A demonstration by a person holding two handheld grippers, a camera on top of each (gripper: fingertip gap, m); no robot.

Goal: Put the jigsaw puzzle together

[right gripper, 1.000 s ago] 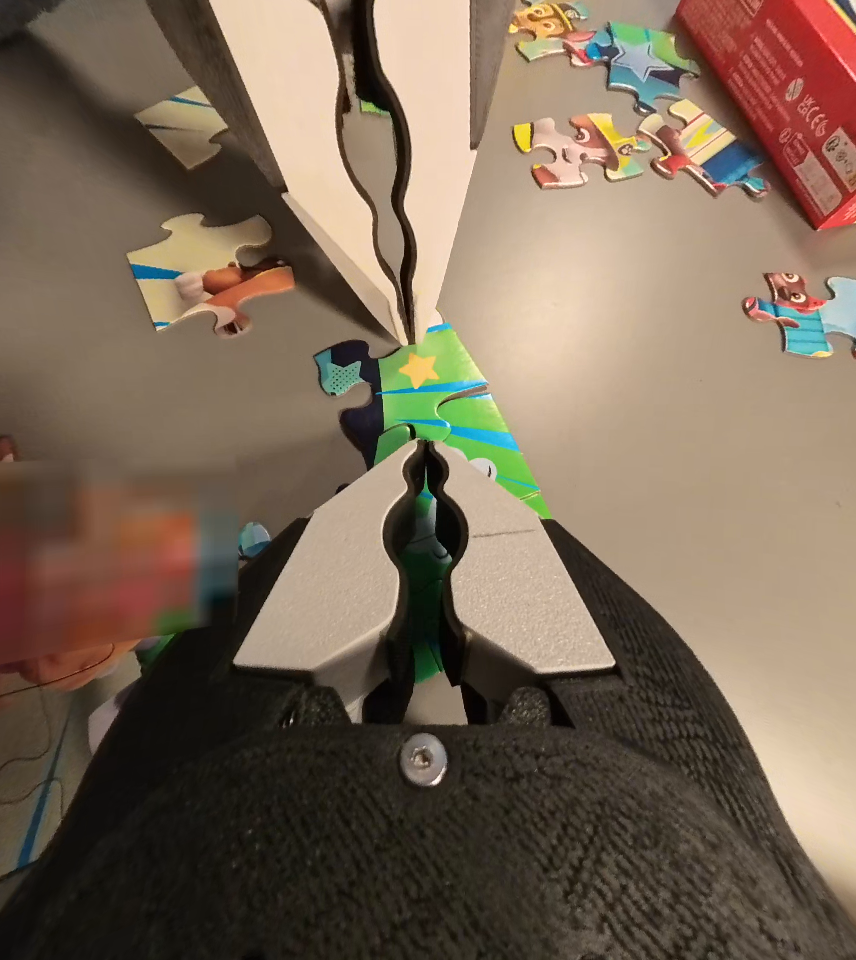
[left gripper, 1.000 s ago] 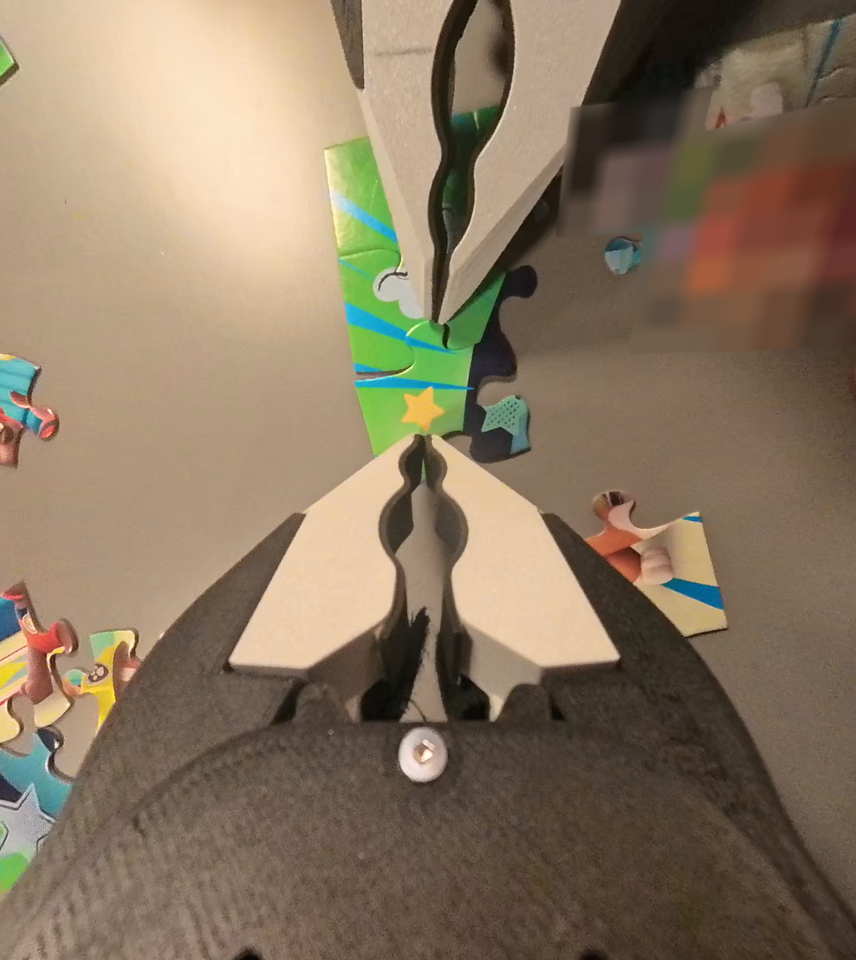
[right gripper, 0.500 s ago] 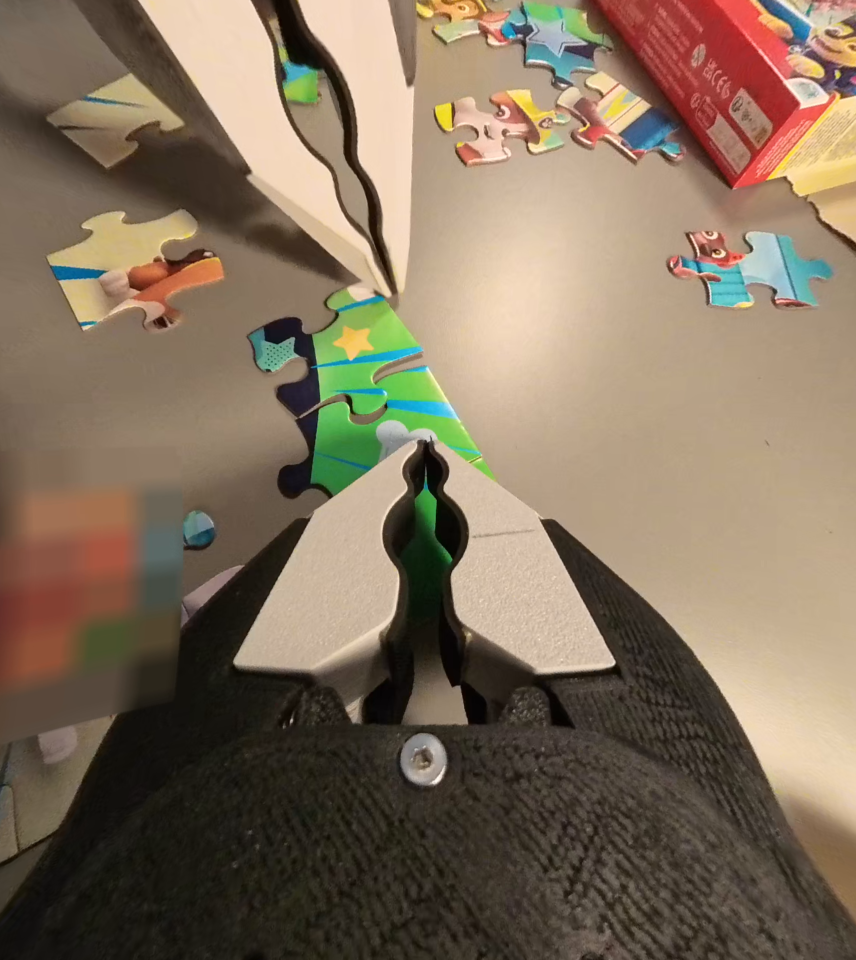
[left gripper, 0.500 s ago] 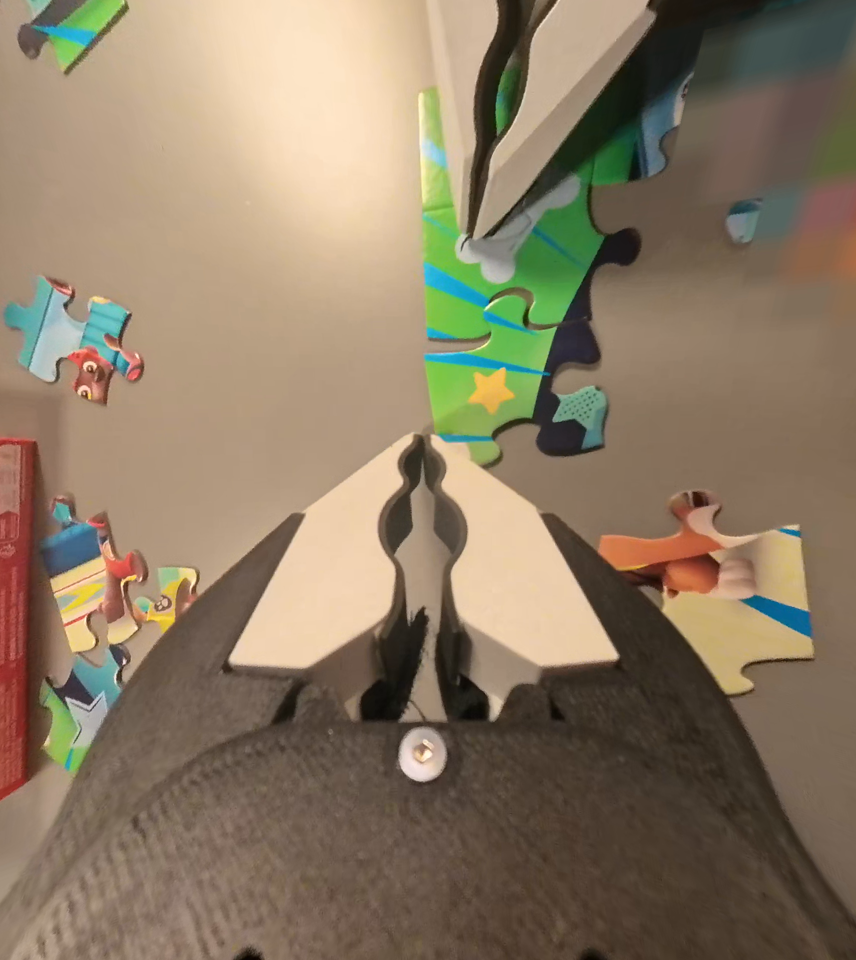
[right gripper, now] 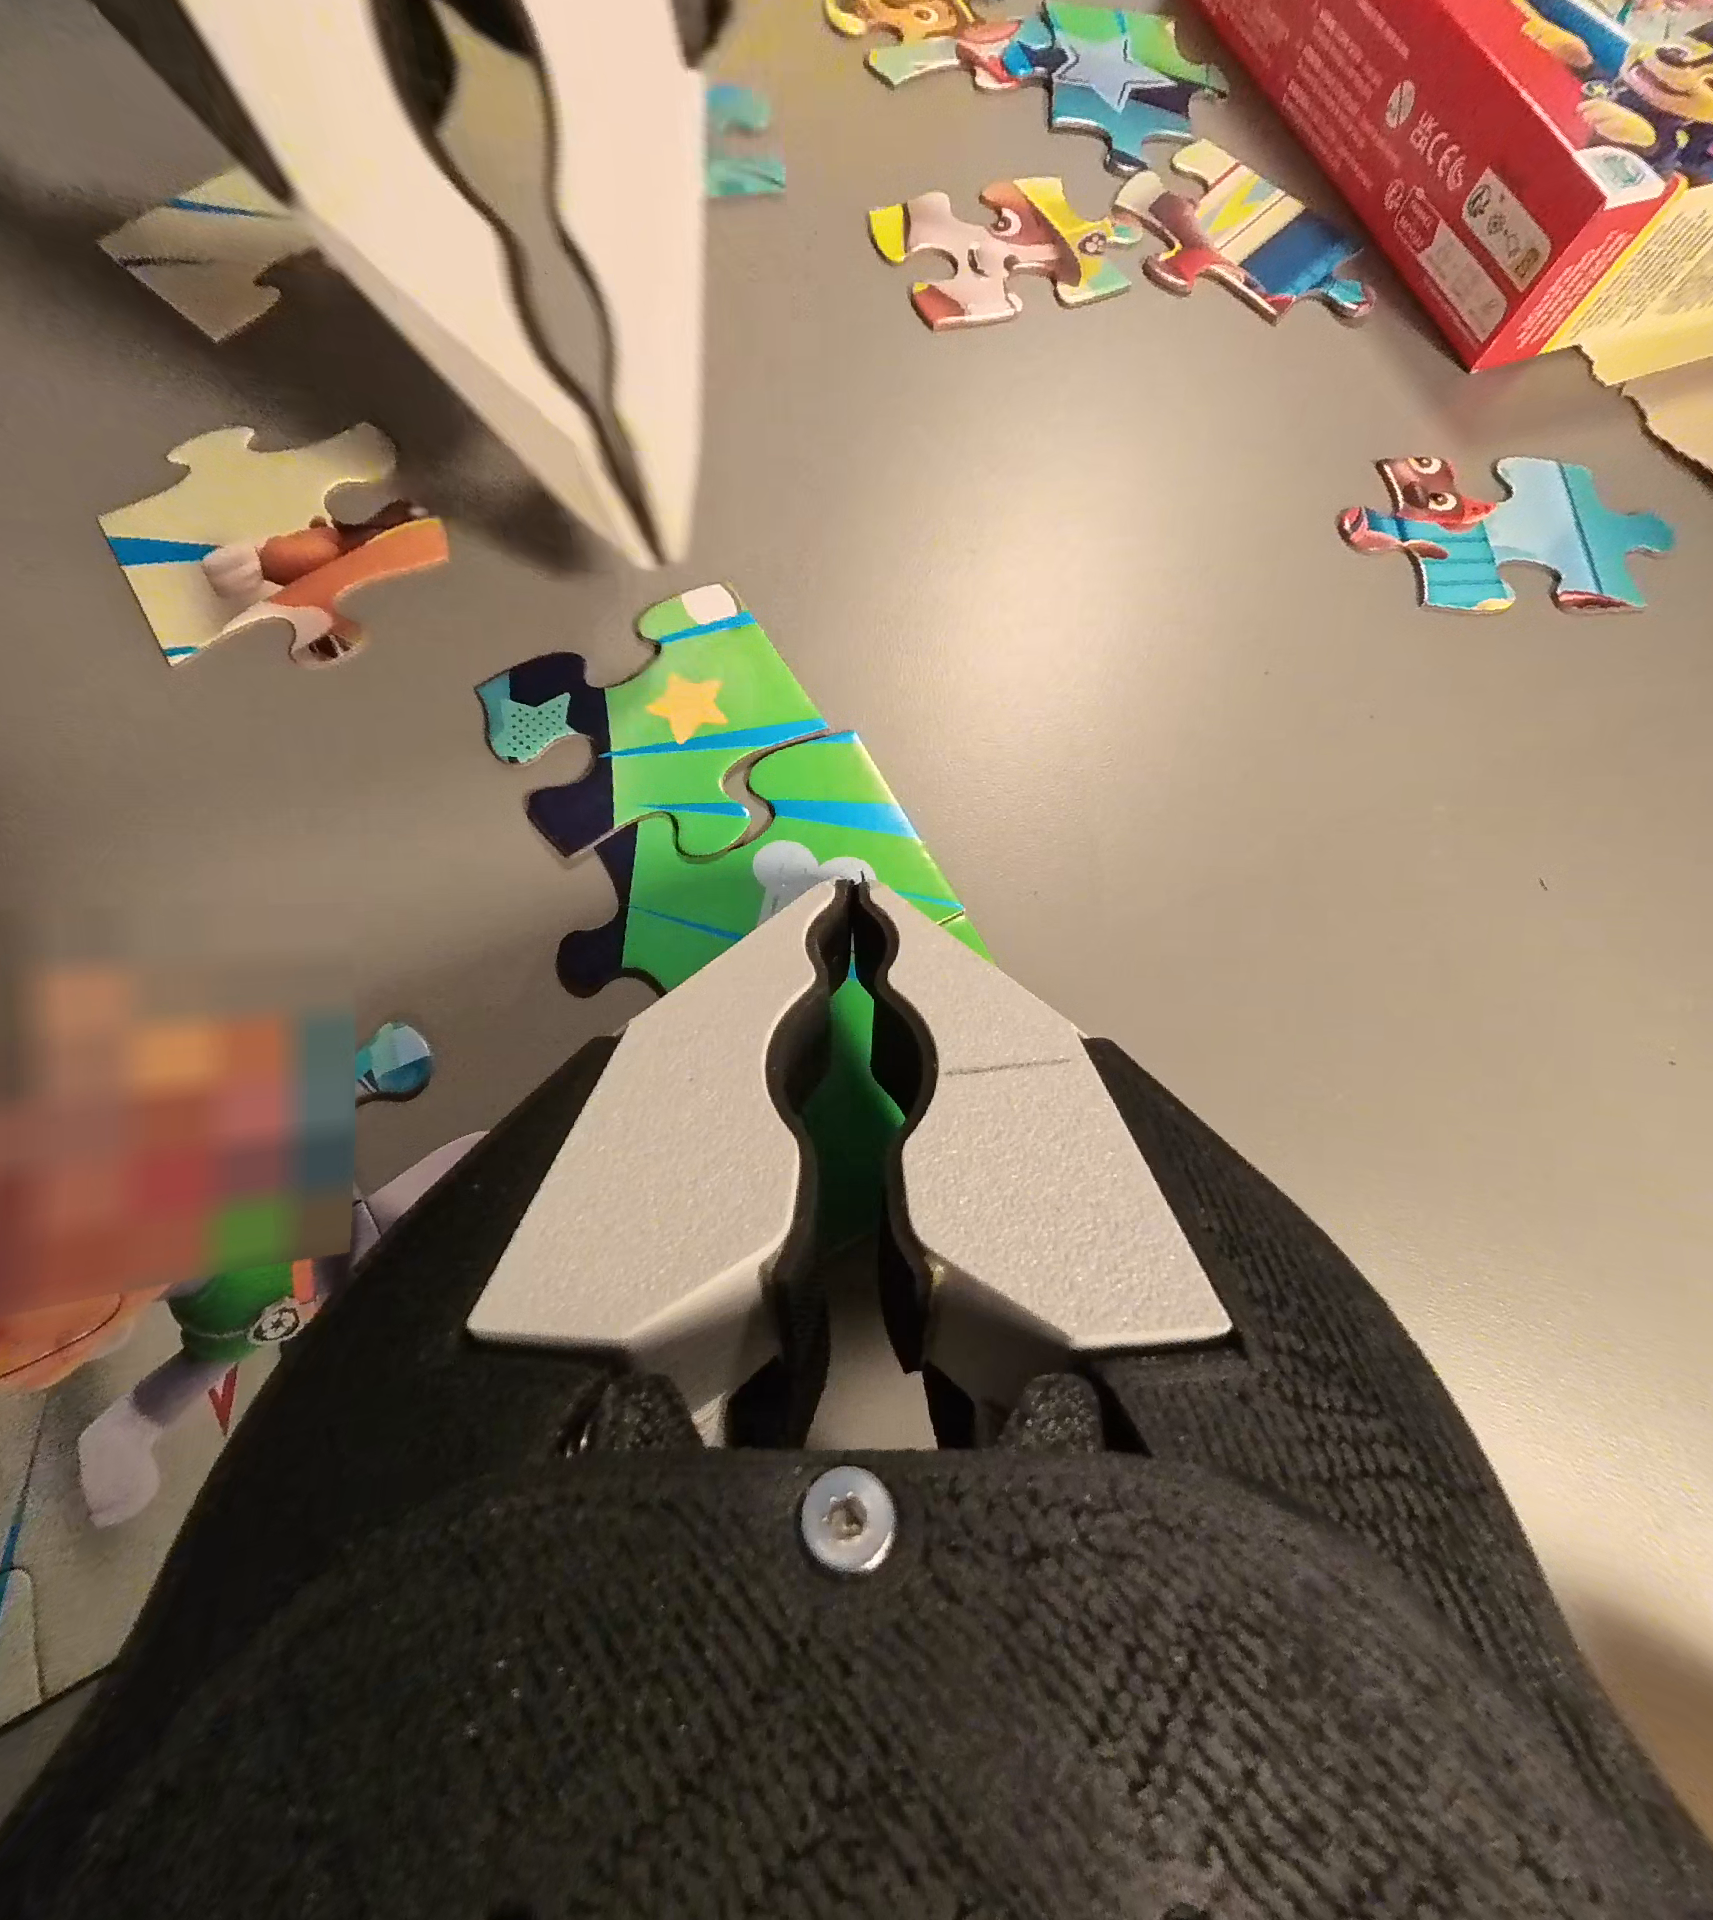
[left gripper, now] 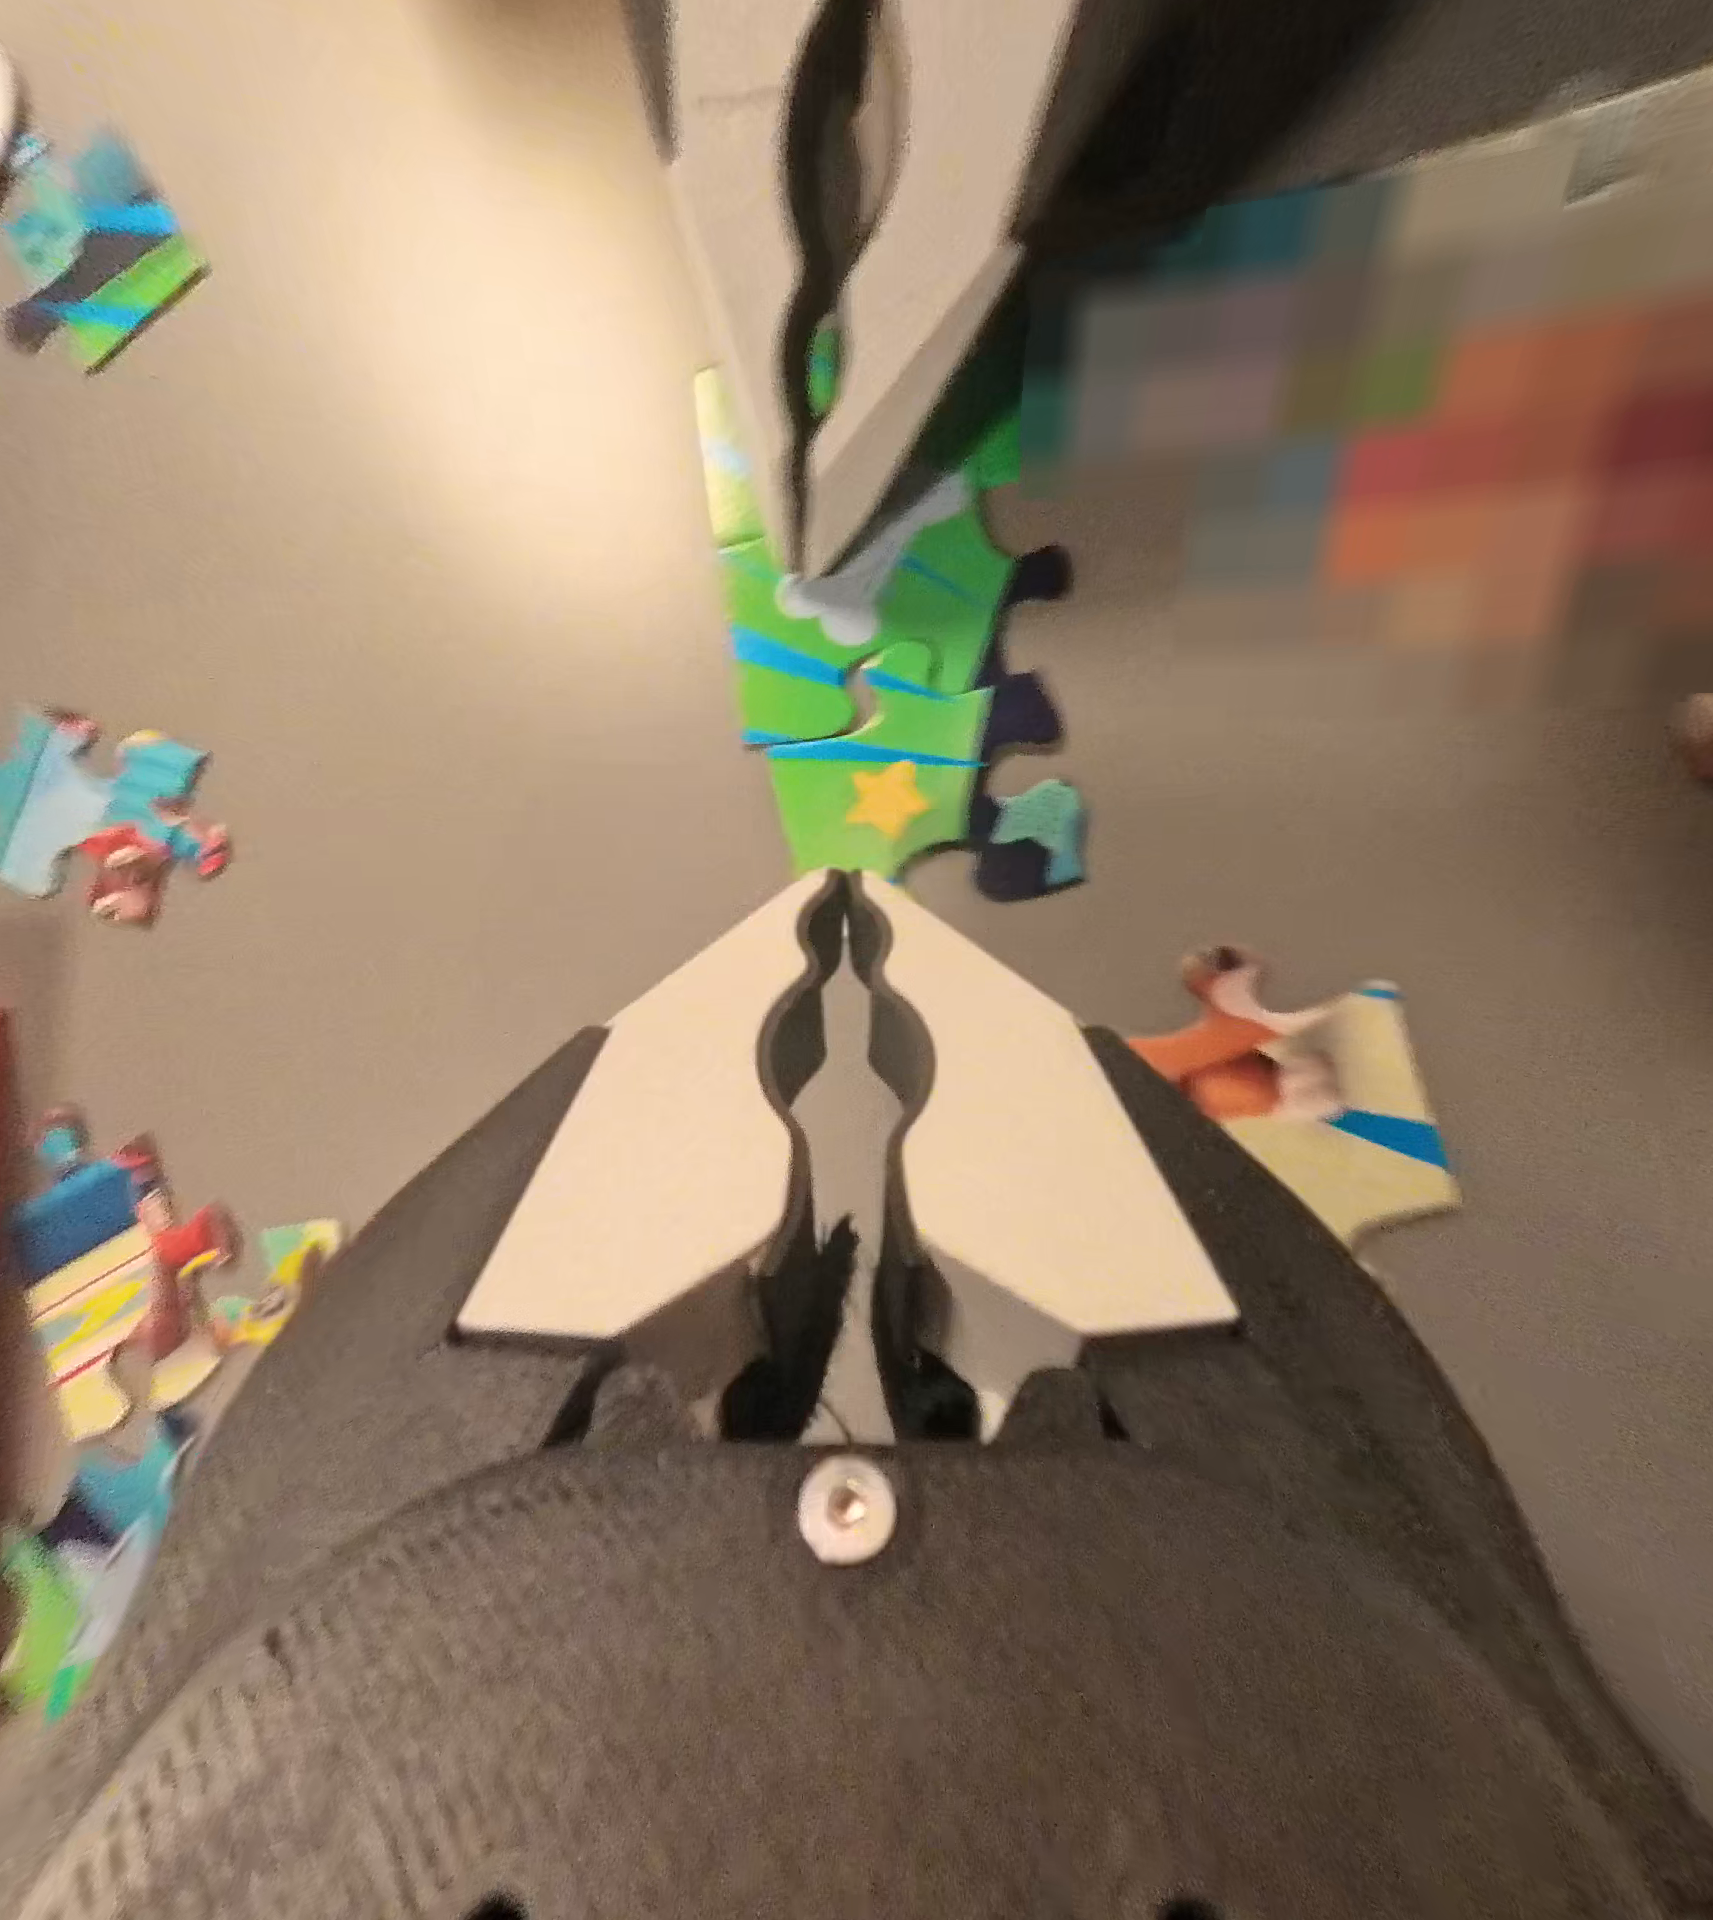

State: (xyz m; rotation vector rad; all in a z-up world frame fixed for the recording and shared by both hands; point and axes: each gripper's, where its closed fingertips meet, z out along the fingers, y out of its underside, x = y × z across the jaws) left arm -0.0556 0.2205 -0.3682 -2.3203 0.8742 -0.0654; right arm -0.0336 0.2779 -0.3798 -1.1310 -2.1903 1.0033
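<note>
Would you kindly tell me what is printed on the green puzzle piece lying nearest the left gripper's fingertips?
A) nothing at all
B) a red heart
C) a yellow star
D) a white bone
C: the green puzzle piece just beyond the left gripper bears a yellow star; the right wrist view shows the same star.

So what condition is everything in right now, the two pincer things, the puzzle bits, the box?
Left gripper: shut, empty, tips by the green strip's end.
Right gripper: shut, empty, tips over the strip.
Green puzzle strip: pieces interlocked, flat on the table.
Orange-and-cream piece: loose, flat.
Red box: lying flat.
</note>
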